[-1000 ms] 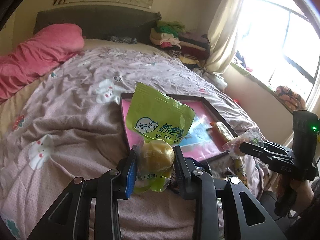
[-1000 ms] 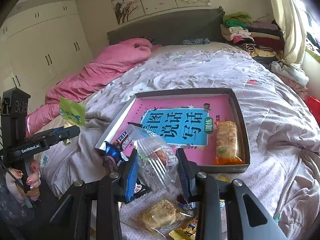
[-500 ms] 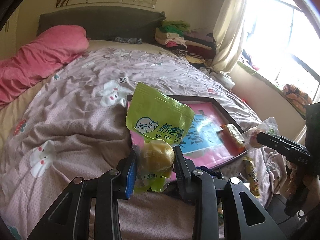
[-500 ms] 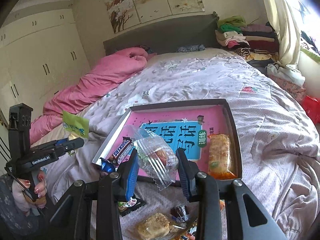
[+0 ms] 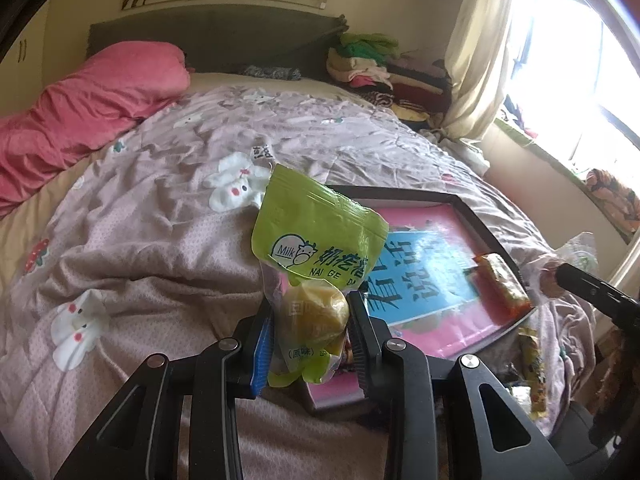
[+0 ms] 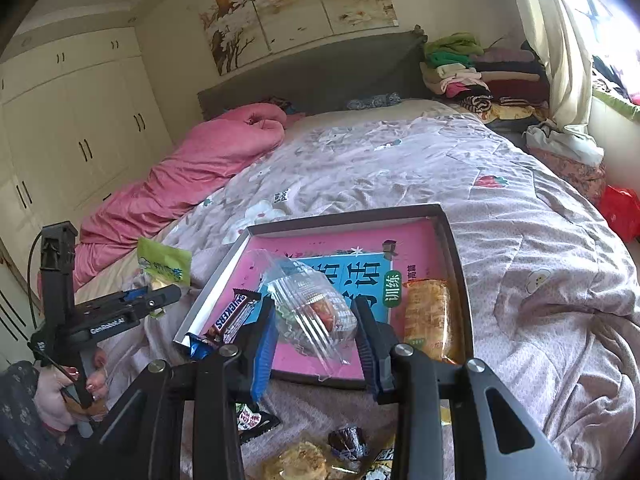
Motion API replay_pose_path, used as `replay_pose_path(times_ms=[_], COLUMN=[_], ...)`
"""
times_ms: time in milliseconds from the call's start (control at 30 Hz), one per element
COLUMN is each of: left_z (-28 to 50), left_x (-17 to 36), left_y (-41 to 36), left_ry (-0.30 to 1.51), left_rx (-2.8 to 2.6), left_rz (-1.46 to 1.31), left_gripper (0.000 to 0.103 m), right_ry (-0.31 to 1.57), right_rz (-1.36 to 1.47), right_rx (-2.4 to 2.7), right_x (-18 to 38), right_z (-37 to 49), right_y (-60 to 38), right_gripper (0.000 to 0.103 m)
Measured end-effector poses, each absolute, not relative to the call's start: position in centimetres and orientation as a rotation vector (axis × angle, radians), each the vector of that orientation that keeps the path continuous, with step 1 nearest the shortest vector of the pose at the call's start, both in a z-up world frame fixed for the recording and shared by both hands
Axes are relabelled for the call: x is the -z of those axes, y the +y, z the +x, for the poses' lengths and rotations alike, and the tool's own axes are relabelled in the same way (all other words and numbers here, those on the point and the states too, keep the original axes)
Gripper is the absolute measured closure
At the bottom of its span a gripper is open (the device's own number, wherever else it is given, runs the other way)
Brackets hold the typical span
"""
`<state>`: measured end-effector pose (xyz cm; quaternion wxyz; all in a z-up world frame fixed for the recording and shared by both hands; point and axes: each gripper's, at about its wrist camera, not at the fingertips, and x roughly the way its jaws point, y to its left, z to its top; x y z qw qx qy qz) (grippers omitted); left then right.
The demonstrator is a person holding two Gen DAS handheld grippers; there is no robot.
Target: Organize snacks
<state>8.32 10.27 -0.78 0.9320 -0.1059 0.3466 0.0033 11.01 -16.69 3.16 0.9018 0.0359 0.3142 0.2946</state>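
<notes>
My left gripper (image 5: 310,320) is shut on a green milk-snack packet (image 5: 316,248) with a yellow lump inside, held above the near left corner of a dark-rimmed tray (image 5: 404,193) with a pink and blue bottom. My right gripper (image 6: 316,320) is shut on a clear-wrapped snack (image 6: 310,308) over the tray's near edge (image 6: 452,236). An orange cracker pack (image 6: 428,316) lies in the tray at the right; a Snickers bar (image 6: 230,316) rests on its near left corner. The left gripper (image 6: 160,294) with its green packet (image 6: 164,260) also shows at the left of the right wrist view.
The tray lies on a bed with a pale purple quilt (image 6: 520,220). Loose snacks (image 6: 304,456) lie on the quilt in front of the tray. A pink duvet (image 5: 88,108) is at the far left; folded clothes (image 6: 472,68) and a curtain (image 5: 476,48) at the far right.
My left gripper with the green packet has moved forward and down toward the tray's near corner. The right gripper keeps its clear-wrapped snack and has tilted a little, so the tray now sits lower in its view.
</notes>
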Motion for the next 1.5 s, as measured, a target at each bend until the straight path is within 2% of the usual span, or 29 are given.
replay_pose_path(times_ms=[833, 1500], left_z=[11.8, 12.3], left_x=[3.1, 4.2], left_y=[7.7, 7.5], left_ry=[0.785, 0.842], left_rx=[-0.045, 0.047], left_rz=[-0.088, -0.192], left_gripper=[0.068, 0.068], right_ry=[0.662, 0.690], right_rz=[0.107, 0.119], right_rx=[-0.588, -0.571], right_x=[-2.7, -1.8], right_z=[12.9, 13.9], right_y=[-16.9, -16.7], right_gripper=[0.066, 0.066])
